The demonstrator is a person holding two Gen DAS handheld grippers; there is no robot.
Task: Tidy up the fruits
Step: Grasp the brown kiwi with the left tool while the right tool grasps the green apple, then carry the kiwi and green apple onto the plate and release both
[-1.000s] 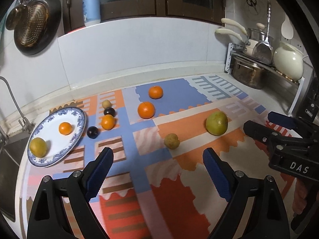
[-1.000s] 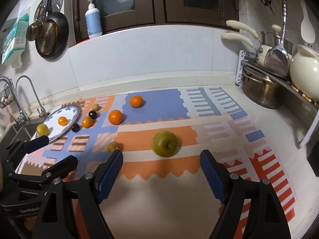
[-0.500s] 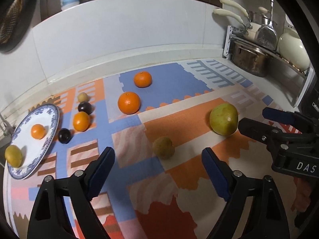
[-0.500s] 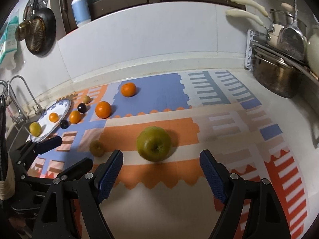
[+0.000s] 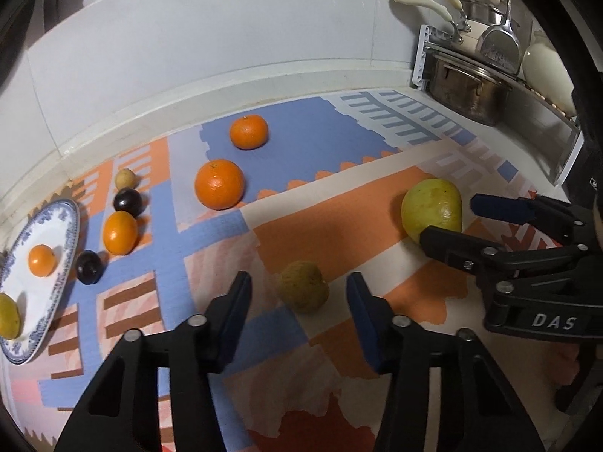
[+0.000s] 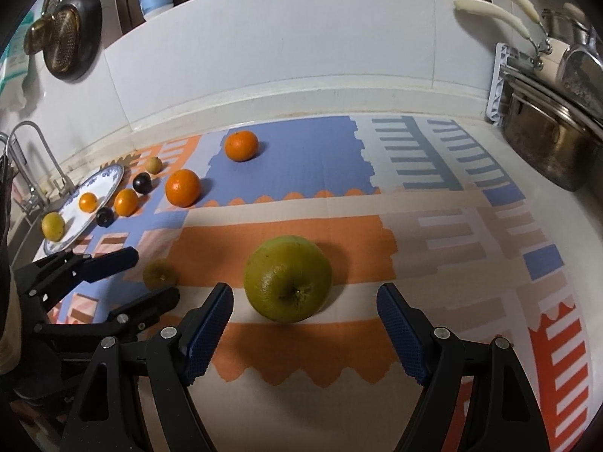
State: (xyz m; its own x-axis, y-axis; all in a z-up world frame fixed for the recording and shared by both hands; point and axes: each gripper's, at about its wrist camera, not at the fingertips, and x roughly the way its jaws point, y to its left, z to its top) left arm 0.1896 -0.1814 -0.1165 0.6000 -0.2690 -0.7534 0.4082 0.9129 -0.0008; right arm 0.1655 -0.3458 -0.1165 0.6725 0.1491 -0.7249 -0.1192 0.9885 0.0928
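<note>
Left hand-held gripper point(image 5: 297, 293), jaws apart, brackets the small round brownish-green fruit point(image 5: 302, 286) for pickup; right hand-held gripper point(image 6: 304, 324), jaws apart, frames the large green apple-like fruit point(image 6: 288, 278), both on the patterned tabletop mat point(image 6: 339, 173), well apart from the blue-rimmed white plate point(image 5: 69, 226).

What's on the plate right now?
Two fruits lie on the plate: a small orange and a yellow-green fruit at its near end. The left view cuts off part of the plate.
</note>
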